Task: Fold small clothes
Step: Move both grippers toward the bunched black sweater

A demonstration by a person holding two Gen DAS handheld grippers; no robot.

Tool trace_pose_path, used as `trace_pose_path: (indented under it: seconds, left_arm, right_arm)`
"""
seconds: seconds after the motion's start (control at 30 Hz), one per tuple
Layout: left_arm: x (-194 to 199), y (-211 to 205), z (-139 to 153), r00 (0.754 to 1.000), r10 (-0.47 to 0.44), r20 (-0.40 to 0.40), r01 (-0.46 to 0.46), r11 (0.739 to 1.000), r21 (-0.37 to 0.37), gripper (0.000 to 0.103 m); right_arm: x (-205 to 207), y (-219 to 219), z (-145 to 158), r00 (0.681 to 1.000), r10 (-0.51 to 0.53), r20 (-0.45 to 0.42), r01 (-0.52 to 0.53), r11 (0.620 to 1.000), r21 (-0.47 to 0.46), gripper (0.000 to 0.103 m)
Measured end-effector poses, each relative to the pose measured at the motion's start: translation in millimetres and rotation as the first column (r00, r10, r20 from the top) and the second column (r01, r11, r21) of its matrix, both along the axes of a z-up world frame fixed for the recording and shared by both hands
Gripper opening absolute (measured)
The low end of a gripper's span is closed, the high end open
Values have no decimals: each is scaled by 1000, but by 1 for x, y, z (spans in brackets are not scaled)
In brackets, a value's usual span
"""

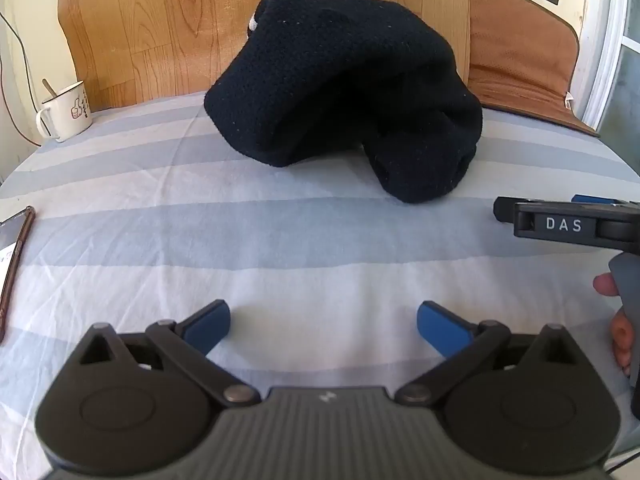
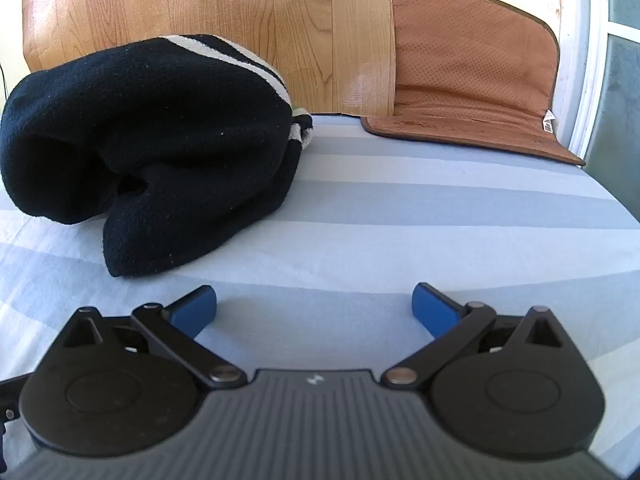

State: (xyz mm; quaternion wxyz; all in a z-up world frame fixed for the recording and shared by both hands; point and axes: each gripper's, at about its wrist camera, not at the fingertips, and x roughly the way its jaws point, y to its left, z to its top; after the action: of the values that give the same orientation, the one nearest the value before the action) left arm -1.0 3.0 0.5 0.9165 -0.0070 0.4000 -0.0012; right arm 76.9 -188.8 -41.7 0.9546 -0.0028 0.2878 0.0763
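Left gripper (image 1: 323,326): jaws spread fully wide, blue pads bare, nothing between them; it hovers tilted down over the striped bed sheet (image 1: 280,248). Right gripper (image 2: 314,310): likewise at full spread and empty, angled down more shallowly.

Dark knit garment (image 1: 340,88) lies bunched in a heap ahead of both grippers, apart from either. From the left gripper it sits straight ahead, slightly right. From the right gripper the same garment (image 2: 152,148) lies ahead and to the left, its white-striped edge turned away toward the wooden board (image 2: 200,8).

Long axis of the heap runs roughly across the left wrist view. The nearest lobe bulges toward the right gripper, so that hand looks nearer, by my reading.

Beyond: enamel mug (image 1: 66,110) far left of the left gripper; brown perforated mat (image 2: 476,80) ahead-right of the right gripper.
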Motion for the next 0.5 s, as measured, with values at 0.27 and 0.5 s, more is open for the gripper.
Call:
trace_pose_path:
  seconds: [0.27, 0.5]
  left_arm:
    - [3, -3, -2, 1000, 2, -5, -1, 1000, 9, 103]
    - [2, -2, -3, 1000, 0, -8, 0, 1000, 16, 103]
  right_arm:
    - [-1, 0, 1, 1000, 17, -5, -17, 1000, -3, 103]
    - [7, -1, -1, 999, 30, -11, -30, 1000, 3, 103]
